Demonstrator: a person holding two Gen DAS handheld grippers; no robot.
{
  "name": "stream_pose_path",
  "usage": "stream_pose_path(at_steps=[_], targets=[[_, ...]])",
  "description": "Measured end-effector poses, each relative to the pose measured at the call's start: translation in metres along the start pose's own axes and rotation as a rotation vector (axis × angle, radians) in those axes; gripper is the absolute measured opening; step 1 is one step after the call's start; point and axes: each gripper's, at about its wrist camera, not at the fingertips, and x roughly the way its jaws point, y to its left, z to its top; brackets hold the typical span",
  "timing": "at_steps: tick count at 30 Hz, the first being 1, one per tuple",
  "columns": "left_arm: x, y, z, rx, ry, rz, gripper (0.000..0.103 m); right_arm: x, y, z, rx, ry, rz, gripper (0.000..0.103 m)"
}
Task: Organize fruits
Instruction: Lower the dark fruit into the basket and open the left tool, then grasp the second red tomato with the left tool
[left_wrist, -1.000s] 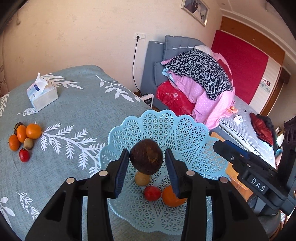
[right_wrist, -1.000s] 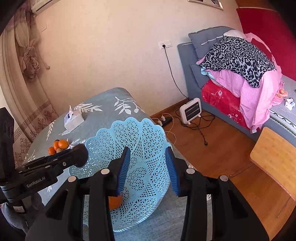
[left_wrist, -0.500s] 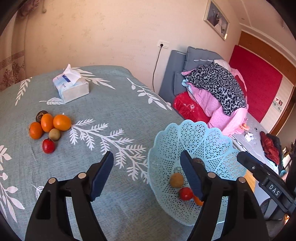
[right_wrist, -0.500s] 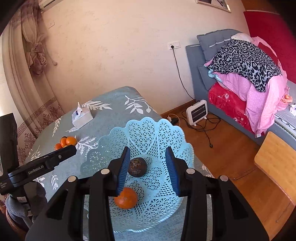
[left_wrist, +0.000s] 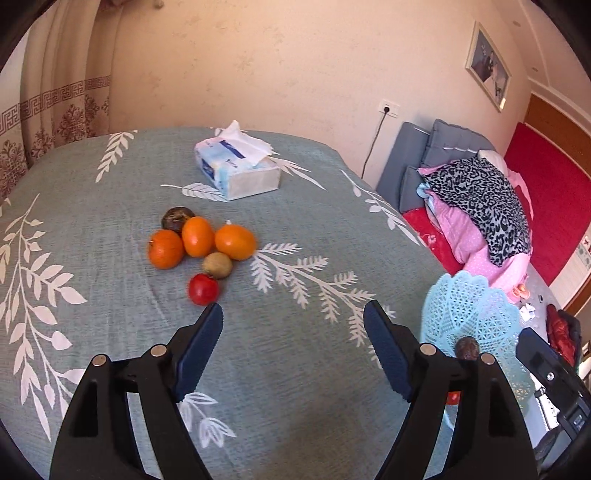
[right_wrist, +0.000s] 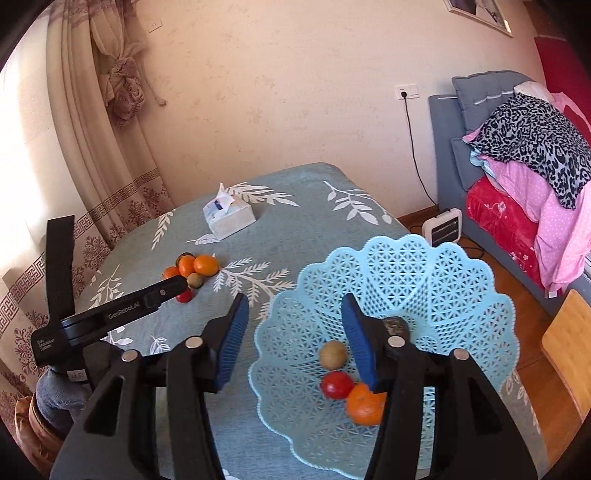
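A light blue lattice basket (right_wrist: 443, 280) sits at the table's right edge and holds a kiwi (right_wrist: 332, 354), a red tomato (right_wrist: 336, 384), an orange (right_wrist: 365, 404) and a dark brown fruit (right_wrist: 397, 325). A loose pile lies on the tablecloth: three oranges (left_wrist: 201, 236), a kiwi (left_wrist: 217, 264), a red tomato (left_wrist: 202, 289) and a dark fruit (left_wrist: 176, 218). My left gripper (left_wrist: 293, 347) is open and empty, just short of the tomato. My right gripper (right_wrist: 295, 343) is open and empty above the basket's left rim. The basket (left_wrist: 469, 314) also shows in the left wrist view.
A tissue box (left_wrist: 236, 171) stands behind the fruit pile. The table has a grey-green leaf-print cloth (left_wrist: 110, 295). A curtain (right_wrist: 96, 122) hangs at the left. A bed with piled bedding (right_wrist: 532, 155), a small heater (right_wrist: 443, 229) and a wooden stool (right_wrist: 569, 343) are to the right.
My left gripper let the dark brown fruit go into the basket, opened wide and swung left toward the loose pile. My right gripper opened wider over the basket.
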Motion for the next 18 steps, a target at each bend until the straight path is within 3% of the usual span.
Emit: stream_pose_path(at_steps=[9,16,18], targets=[[0.027,0.053,0.005,-0.059,0.052,0.132,0.078,0.022,0.049,-0.008,-0.082,0.060,0.094,0.056],[0.062,0.062,0.012,-0.071,0.127,0.102,0.073,0.035,0.065,-0.018,-0.116,0.102,0.114,0.056],[0.073,0.064,0.014,-0.073,0.153,0.103,0.064,0.038,0.068,-0.019,-0.124,0.112,0.119,0.056]])
